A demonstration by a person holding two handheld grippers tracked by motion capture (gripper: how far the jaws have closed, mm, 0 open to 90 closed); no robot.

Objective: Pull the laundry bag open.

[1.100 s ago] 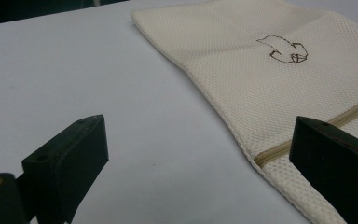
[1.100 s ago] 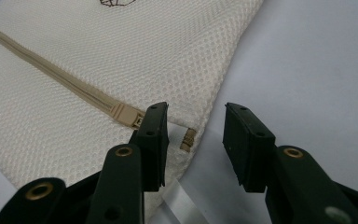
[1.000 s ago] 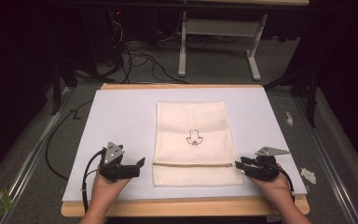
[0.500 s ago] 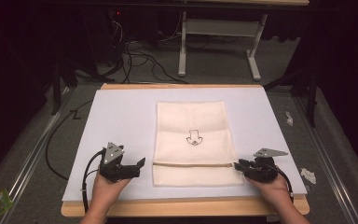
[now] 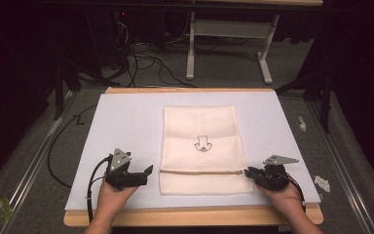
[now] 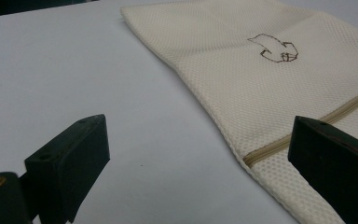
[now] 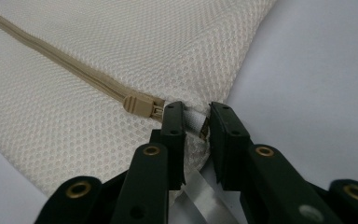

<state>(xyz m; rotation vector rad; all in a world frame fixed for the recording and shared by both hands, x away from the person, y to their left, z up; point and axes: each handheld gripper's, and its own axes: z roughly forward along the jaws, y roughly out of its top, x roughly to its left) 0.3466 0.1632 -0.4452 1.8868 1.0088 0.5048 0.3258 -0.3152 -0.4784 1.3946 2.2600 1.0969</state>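
The right gripper [image 7: 196,122] has just been closing and pinches the mesh bag [image 5: 202,146] at its edge beside the one zipper pull [image 7: 139,104], likely anchoring fabric for unzipping. At nine o'clock of the bag, the left gripper [image 5: 139,174] gapes empty, off the cloth. One bag lies mid-table [image 5: 126,122], one embroidered motif [image 5: 202,144] showing.

Cream mesh zip bag [image 5: 202,146], flat, zipped

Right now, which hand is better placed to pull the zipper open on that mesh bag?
Right. The right gripper has just closed on the bag's edge beside the zipper slider; the left gripper sits open, off the bag.
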